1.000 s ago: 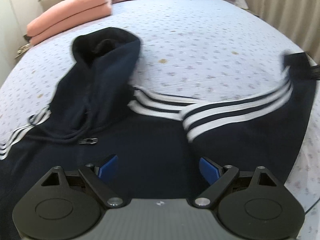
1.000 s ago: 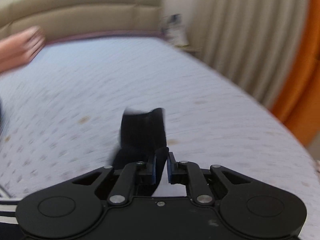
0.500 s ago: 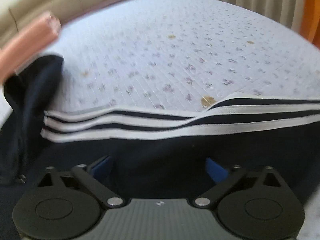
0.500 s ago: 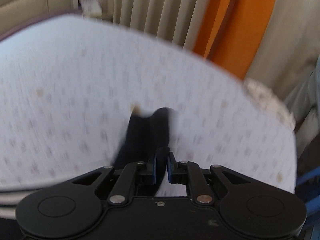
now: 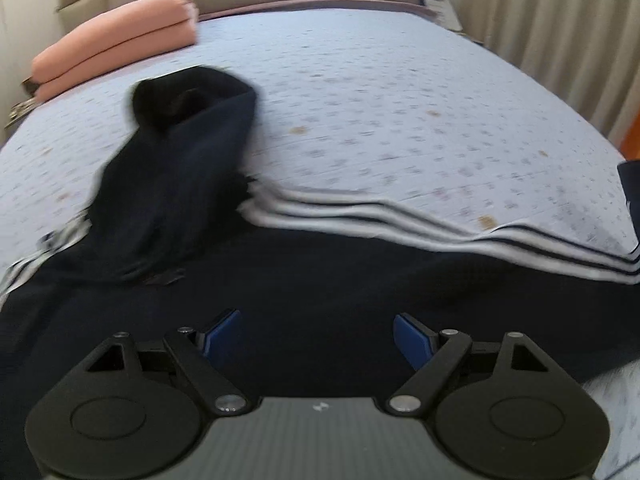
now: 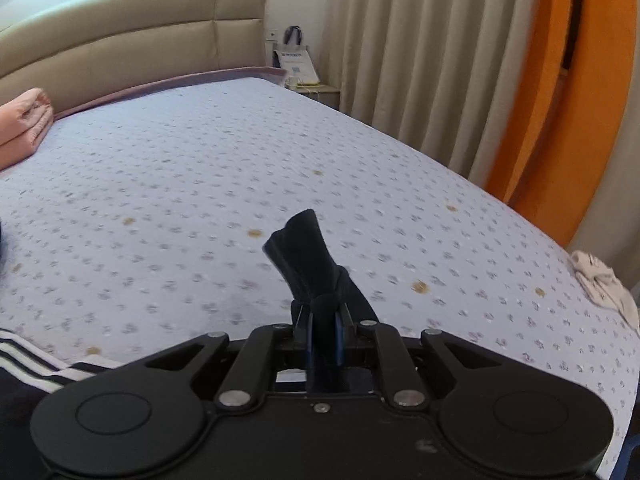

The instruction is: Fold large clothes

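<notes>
Sleeve spread-out step on a dark hoodie [image 5: 320,280] lying across the bed [image 5: 400,100].
Right gripper [image 6: 322,336] pinches the cuff [image 6: 304,256]; left gripper [image 5: 318,336], jaws closing on nothing, hovers above the body. Next, I judge: lay the sleeve flat.

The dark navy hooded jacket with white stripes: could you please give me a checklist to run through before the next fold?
1. Right gripper clamped on the dark navy cuff: ok.
2. Left gripper free, blue pads apart and closing, nothing pinched: ok.
3. White-striped sleeve stretched out straight: ok.
4. Hood laid flat: not ok, bunched.
5. Patterned bedsheet beyond jacket free for folding: ok.
6. Jacket hem even: cannot tell.
</notes>
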